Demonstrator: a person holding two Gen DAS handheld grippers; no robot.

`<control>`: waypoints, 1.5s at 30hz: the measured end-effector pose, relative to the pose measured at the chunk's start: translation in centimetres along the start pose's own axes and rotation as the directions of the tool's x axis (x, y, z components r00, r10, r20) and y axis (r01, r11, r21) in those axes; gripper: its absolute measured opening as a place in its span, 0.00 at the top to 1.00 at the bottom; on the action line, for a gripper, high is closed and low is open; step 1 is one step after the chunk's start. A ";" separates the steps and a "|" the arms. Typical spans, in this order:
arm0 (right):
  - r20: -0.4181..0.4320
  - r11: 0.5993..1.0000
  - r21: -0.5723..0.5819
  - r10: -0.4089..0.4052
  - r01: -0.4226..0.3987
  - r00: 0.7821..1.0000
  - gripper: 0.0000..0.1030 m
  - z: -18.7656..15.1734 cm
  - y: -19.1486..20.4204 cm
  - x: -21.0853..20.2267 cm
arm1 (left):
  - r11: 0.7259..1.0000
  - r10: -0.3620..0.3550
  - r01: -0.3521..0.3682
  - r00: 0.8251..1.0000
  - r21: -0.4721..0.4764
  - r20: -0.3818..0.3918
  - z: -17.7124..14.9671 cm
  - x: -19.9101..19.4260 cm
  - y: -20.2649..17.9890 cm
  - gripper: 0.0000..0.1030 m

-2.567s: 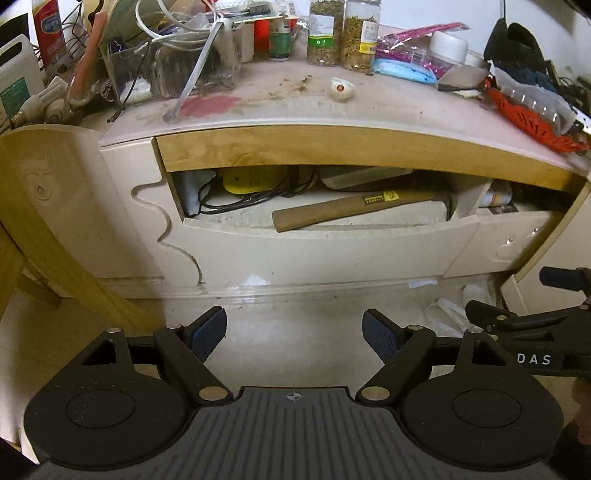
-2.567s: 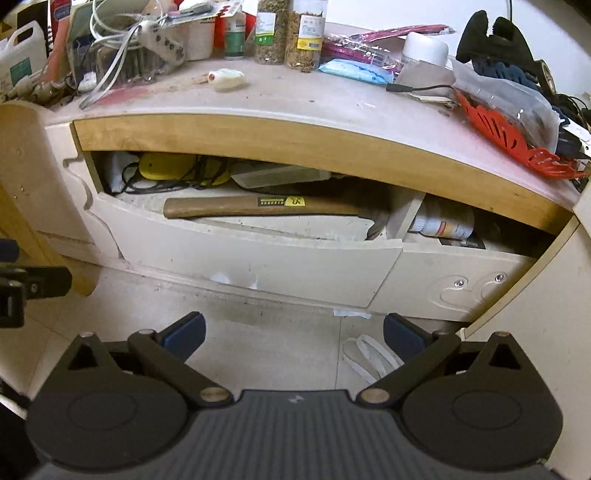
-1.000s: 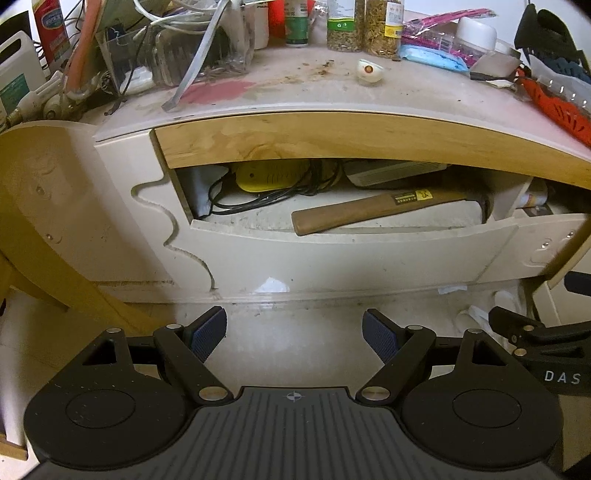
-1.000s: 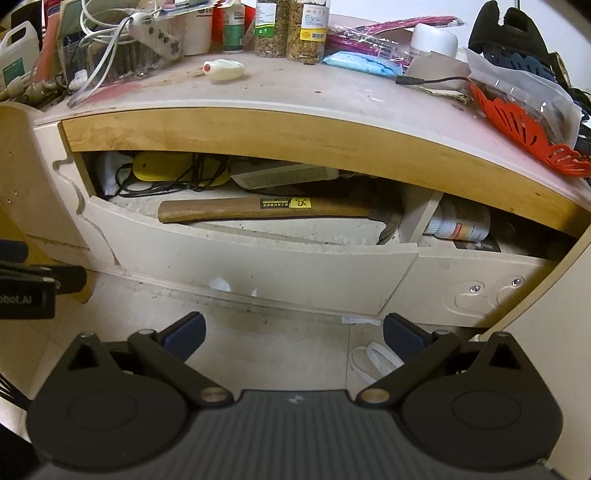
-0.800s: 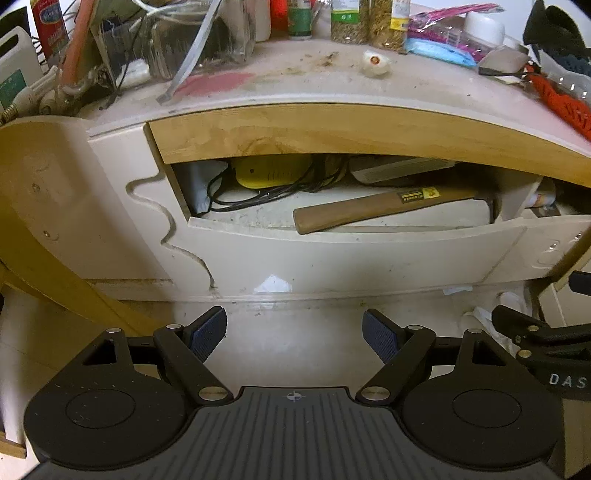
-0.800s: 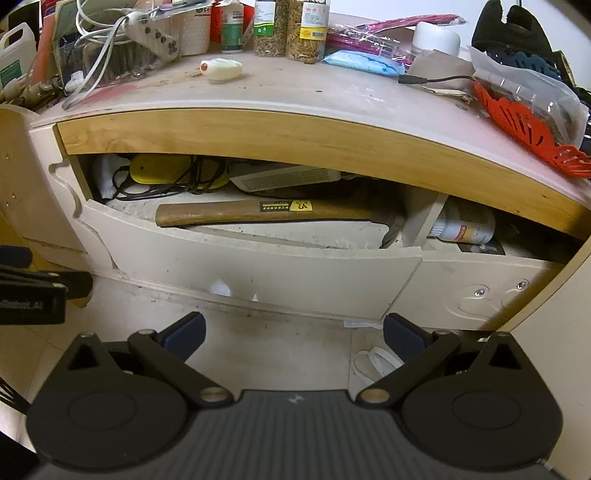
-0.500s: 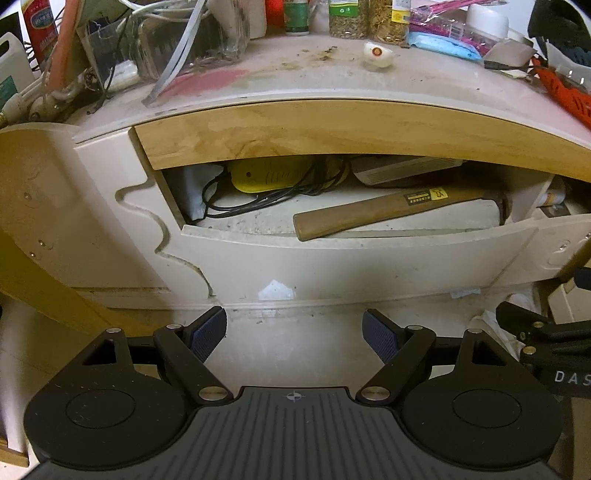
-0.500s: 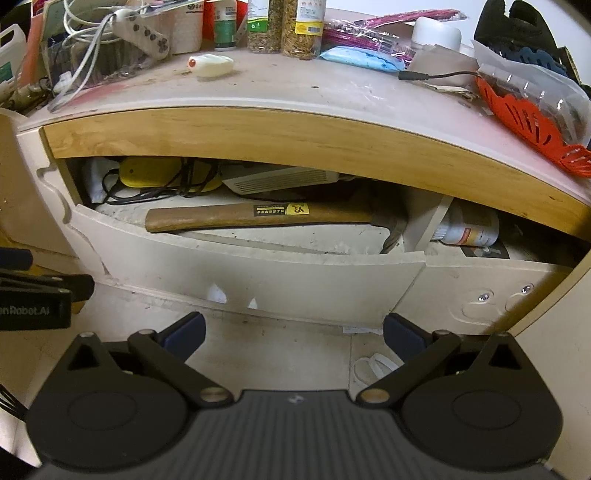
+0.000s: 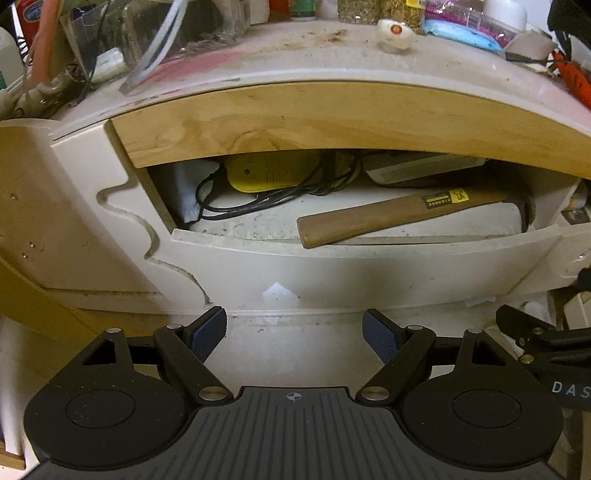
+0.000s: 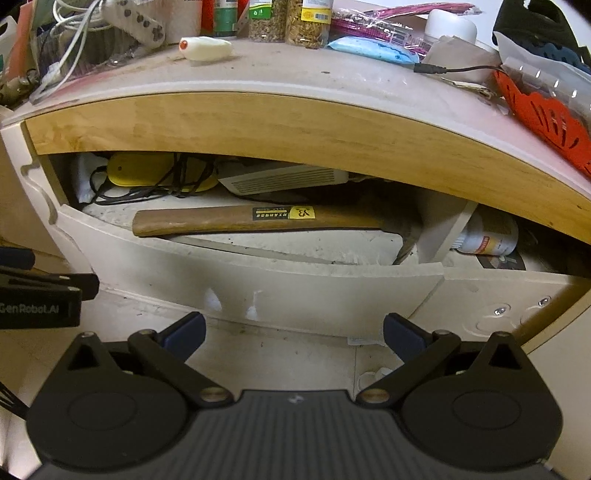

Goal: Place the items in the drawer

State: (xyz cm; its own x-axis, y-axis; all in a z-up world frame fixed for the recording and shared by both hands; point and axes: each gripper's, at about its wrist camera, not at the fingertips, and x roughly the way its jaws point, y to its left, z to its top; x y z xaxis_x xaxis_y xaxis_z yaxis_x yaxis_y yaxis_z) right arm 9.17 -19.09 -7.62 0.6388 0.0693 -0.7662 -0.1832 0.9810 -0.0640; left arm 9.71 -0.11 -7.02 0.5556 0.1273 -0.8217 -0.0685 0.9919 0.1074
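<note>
Drawer (image 9: 332, 258) ajar under desk (image 10: 295, 74), hammer (image 10: 229, 219) lying flat inside so it clears wooden rail. Left tool (image 9: 294, 334) and right tool (image 10: 293, 334) both spread wide, empty, low before drawer front.

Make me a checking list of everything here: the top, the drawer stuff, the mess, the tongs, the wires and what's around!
Surface: desk top dusty, stained.
Job's things: drawer open; hammer and yellow device inside; nothing carried.
Clutter: jars, blue packet, red basket, white roller.
Grippers: left tongs and right tongs open, empty.
Cables: black cord in drawer; white cords on top.
Surroundings: pale floor.
</note>
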 end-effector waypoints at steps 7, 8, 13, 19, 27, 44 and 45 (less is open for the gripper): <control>-0.014 1.000 0.008 -0.011 0.012 1.000 0.00 0.1 -0.2 1.8 | 0.999 0.026 -0.027 1.000 0.040 0.015 0.3 1.6 -0.6 0.21; -0.016 1.000 0.009 -0.011 0.011 1.000 0.00 0.1 -0.2 2.1 | 0.999 0.030 -0.031 0.999 0.044 0.021 0.4 1.9 -0.6 0.21; -0.020 1.000 0.011 -0.006 0.006 1.000 0.00 0.3 -0.4 3.3 | 0.999 0.024 -0.024 1.000 0.025 0.010 0.6 3.1 -0.6 0.21; -0.022 1.000 0.020 -0.006 0.007 1.000 0.00 0.5 -0.4 4.7 | 1.000 0.010 -0.010 1.000 -0.007 -0.009 0.8 4.3 -1.0 0.21; -0.043 0.999 0.042 -0.023 0.025 0.999 0.00 0.9 -0.9 6.9 | 0.999 0.013 -0.014 1.000 -0.037 -0.024 1.6 6.2 -1.0 0.21; -0.064 0.999 0.030 -0.014 0.016 0.998 0.00 1.3 -1.1 9.7 | 0.996 0.038 -0.043 0.997 -0.074 -0.064 1.7 9.1 -0.3 0.21; -0.065 0.999 0.029 -0.014 0.016 0.998 0.00 1.3 -1.1 9.7 | 0.996 0.039 -0.044 0.997 -0.073 -0.062 1.7 9.0 -0.3 0.21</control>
State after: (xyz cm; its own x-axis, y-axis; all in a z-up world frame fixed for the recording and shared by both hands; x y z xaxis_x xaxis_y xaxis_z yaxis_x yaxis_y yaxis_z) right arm 16.54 -19.28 -14.18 0.5914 0.0437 -0.8052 -0.1511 0.9869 -0.0574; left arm 16.17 0.78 -13.51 0.5000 0.1660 -0.8500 -0.1526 0.9830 0.1021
